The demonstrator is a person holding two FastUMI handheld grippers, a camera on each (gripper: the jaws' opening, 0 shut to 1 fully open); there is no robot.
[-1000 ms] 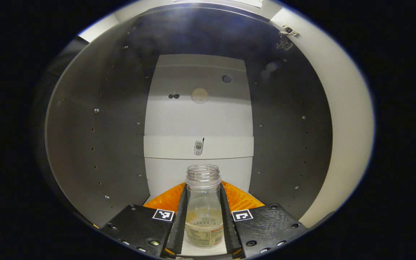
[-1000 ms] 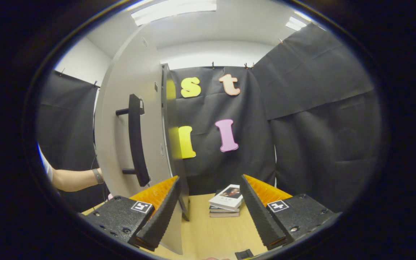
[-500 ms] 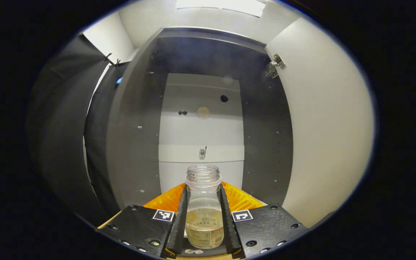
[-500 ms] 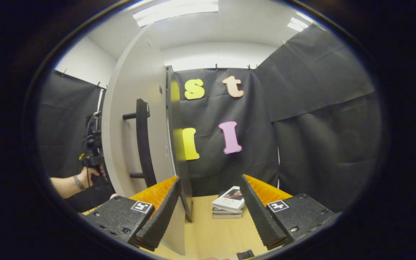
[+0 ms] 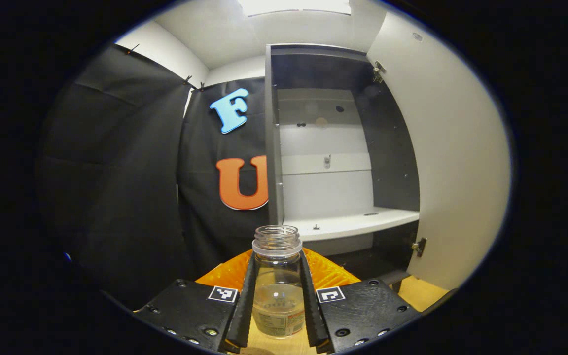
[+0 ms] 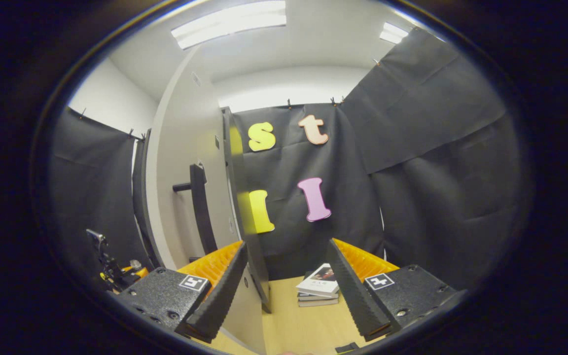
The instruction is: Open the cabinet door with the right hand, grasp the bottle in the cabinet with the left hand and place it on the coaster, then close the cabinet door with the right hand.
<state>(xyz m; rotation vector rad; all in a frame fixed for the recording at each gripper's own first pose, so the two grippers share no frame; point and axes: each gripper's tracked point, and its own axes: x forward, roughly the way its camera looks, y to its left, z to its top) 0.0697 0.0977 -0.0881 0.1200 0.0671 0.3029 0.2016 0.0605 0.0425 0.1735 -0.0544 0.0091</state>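
Left gripper (image 5: 277, 296) clamping bottle (image 5: 278, 281) over wooden table (image 6: 303, 323) (right gripper (image 6: 286, 288) wide, empty).

Bright overhead light, fisheye-warped edges

This is a staged recording booth in a plain white-walled room, not a lived-in home. Black cloth (image 6: 437, 148) hangs clipped along the walls under strip ceiling lights (image 6: 230, 29), and a lone cabinet (image 5: 333, 162) with a bare white shelf (image 5: 358, 224) stands on a light wooden table (image 6: 294, 325). A small stack of books (image 6: 319, 292) lies on the table like a prop.
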